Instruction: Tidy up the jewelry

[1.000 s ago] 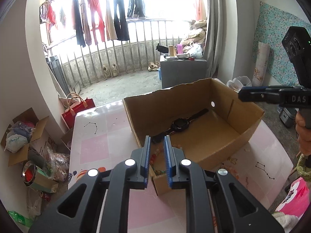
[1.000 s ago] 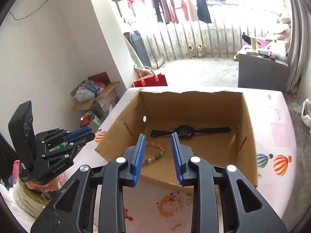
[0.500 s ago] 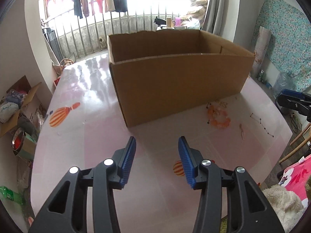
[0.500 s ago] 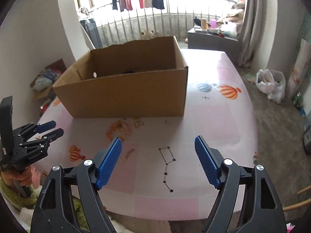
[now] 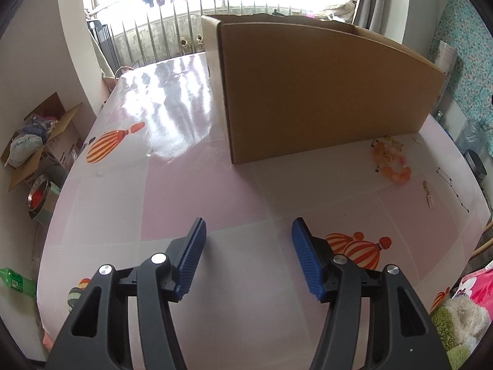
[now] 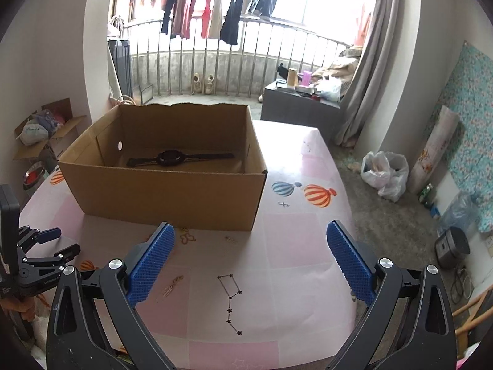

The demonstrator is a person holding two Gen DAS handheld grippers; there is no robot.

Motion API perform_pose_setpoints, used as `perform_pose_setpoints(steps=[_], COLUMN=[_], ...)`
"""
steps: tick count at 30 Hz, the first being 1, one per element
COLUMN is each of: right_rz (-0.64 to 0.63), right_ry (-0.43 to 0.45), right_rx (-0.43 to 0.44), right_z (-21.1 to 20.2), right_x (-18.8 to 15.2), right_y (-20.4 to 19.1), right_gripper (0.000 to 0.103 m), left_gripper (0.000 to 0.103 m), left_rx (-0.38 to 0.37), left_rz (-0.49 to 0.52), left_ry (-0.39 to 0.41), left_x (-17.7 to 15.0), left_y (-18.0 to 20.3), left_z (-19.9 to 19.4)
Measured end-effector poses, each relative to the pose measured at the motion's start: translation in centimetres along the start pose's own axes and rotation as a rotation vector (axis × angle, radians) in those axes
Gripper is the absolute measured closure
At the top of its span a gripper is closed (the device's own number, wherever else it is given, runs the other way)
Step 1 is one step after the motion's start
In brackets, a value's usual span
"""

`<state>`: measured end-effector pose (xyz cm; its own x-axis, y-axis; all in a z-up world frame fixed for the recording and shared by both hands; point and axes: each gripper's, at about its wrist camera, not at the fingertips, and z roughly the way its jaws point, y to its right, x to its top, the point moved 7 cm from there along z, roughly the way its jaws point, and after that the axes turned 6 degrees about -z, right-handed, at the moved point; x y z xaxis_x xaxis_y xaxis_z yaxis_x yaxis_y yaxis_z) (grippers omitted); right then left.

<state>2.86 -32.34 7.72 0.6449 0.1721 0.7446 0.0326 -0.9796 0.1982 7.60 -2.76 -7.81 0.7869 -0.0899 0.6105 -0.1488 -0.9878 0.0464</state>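
An open cardboard box [image 5: 323,92] stands on the pink table; it also shows in the right wrist view [image 6: 166,191]. A black watch [image 6: 180,157] lies flat inside it. An orange bead bracelet [image 5: 392,163] lies on the table in front of the box, with a small hair clip [image 5: 430,199] nearer me; the clip [image 6: 172,286] also shows in the right wrist view. My left gripper [image 5: 248,262] is open and empty above the table's near edge. My right gripper [image 6: 251,262] is wide open and empty. The left gripper [image 6: 46,246] shows at the far left of the right wrist view.
The table [image 6: 292,246] has balloon and star prints. Off its left side sit a cardboard box of clutter [image 5: 37,148] and a metal bowl [image 5: 38,197]. A balcony railing with hanging clothes [image 6: 215,15] lies beyond. A plastic bag [image 6: 385,172] lies on the floor at right.
Both grippers have pulled back from over the box toward the table's near edge and opened wide. The bead bracelet seen inside the box earlier is hidden behind the box wall.
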Motion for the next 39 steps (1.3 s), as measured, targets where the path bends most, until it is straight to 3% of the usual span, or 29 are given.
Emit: perform_pose_setpoints(steps=[8,13,17,22,30,35,37,39], right_rz=[0.085,0.159,0.163,0.087,-0.006,-0.069,-0.066,-0.046], right_ry=[0.033,-0.074,-0.173,-0.26,-0.349,-0.343,-0.346,-0.348], right_rx=[0.067,0.222,0.331,0.347,0.321,0.286,0.294,0.311], right_z=[-1.4,0.2,1.9,3.7,5.8,5.9,5.9,5.8], right_x=[-1.0,-3.0,-5.1,-6.3,-7.2,-7.2,-7.2,-7.1], right_y=[1.0,-0.8,-4.3,-7.8,-9.7,-10.3,-10.3,-10.1], right_gripper=[0.008,0.01,0.031,0.068,0.086,0.089,0.099,0.1], left_gripper=[0.038,0.03,0.026,0.015,0.007,0.006,0.006,0.006], left_rx=[0.016,0.026,0.029,0.032,0.029,0.028,0.027,0.027], left_rz=[-0.016,-0.029,-0.032,-0.041,-0.047,-0.046,-0.045,-0.046], left_ry=[0.011,0.008,0.007,0.009,0.008,0.011,0.012,0.012], left_x=[0.1,0.1,0.2,0.4,0.5,0.6,0.6,0.6], left_y=[-0.5,-0.7,-0.8,-1.1,-1.4,-1.4,-1.5,-1.5], left_z=[0.3,0.4,0.5,0.9,1.2,1.3,1.3,1.3])
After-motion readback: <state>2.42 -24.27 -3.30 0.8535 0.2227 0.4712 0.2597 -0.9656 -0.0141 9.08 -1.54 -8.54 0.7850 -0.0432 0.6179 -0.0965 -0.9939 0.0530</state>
